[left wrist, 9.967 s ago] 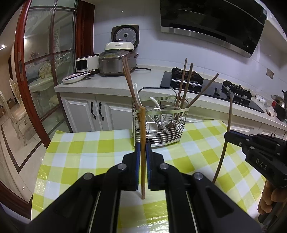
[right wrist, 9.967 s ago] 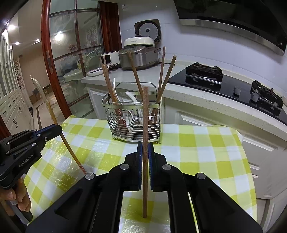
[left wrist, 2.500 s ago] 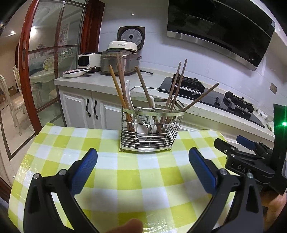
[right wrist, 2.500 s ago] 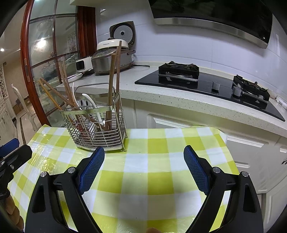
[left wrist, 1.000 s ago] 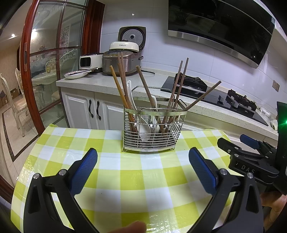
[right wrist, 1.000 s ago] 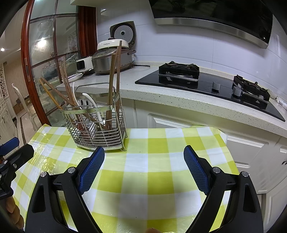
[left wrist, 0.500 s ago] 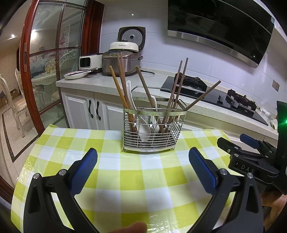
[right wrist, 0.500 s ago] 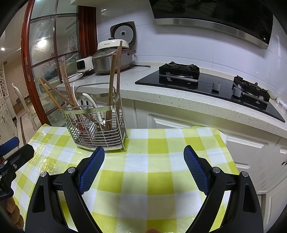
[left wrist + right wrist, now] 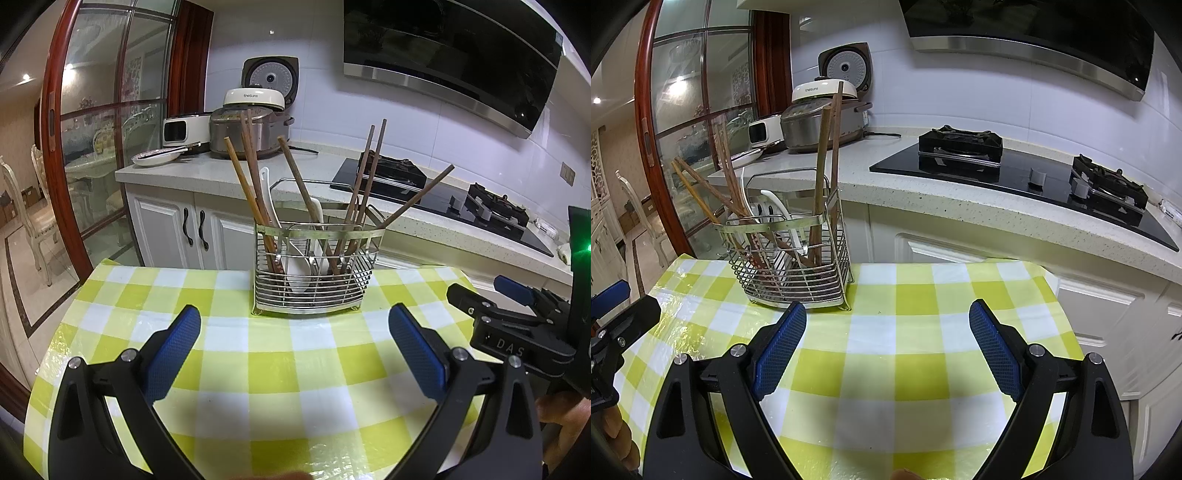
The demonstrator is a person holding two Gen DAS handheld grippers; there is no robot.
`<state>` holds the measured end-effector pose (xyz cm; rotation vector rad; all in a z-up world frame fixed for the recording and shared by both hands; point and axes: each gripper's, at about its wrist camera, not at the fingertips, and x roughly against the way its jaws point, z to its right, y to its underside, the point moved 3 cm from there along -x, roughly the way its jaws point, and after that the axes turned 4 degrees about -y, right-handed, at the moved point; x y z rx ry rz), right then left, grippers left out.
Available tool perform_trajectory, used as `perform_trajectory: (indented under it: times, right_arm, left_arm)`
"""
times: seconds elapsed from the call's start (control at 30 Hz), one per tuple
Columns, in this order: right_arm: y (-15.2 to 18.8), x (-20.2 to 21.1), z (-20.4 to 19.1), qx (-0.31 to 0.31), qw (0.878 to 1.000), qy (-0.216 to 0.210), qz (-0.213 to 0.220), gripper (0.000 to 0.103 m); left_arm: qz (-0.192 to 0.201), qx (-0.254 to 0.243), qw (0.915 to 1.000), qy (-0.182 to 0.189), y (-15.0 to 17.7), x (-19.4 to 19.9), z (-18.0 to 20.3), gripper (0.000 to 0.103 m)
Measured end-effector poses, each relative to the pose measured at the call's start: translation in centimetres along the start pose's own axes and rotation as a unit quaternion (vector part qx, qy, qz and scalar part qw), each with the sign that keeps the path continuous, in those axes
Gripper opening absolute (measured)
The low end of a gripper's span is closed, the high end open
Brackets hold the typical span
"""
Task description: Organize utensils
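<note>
A wire utensil basket (image 9: pixel 314 269) stands on the yellow checked tablecloth (image 9: pixel 258 354), holding several wooden chopsticks (image 9: pixel 251 177) and white spoons (image 9: pixel 267 195). It also shows in the right wrist view (image 9: pixel 794 266), left of centre. My left gripper (image 9: pixel 294 332) is open and empty, a short way in front of the basket. My right gripper (image 9: pixel 887 325) is open and empty, to the right of the basket. The right gripper shows at the right edge of the left wrist view (image 9: pixel 517 325).
Behind the table runs a white counter (image 9: pixel 923 184) with a rice cooker (image 9: pixel 251 122), a plate (image 9: pixel 155 157) and a black gas hob (image 9: pixel 1015 166). White cabinets (image 9: pixel 177 229) stand below. A red-framed glass door (image 9: pixel 74 147) is at the left.
Ten seconds ago each gripper was shut on a chopstick; now both are open and empty and the chopsticks stand in the basket. Over the last second almost nothing has moved.
</note>
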<state>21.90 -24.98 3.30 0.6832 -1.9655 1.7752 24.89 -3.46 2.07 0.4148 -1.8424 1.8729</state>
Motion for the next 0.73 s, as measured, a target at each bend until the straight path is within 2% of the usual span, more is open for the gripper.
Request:
perform_trajectory:
  times: [0.2, 0.73]
  right_arm:
    - [0.00, -0.03, 0.00, 0.001, 1.000, 0.000, -0.001, 0.085]
    - [0.36, -0.34, 0.31, 0.000, 1.000, 0.000, -0.003, 0.085]
  left_arm:
    - [0.010, -0.003, 0.9999, -0.006, 0.03, 0.26, 0.19, 0.099]
    - [0.002, -0.003, 0.9999, -0.015, 0.14, -0.31, -0.02, 0.099]
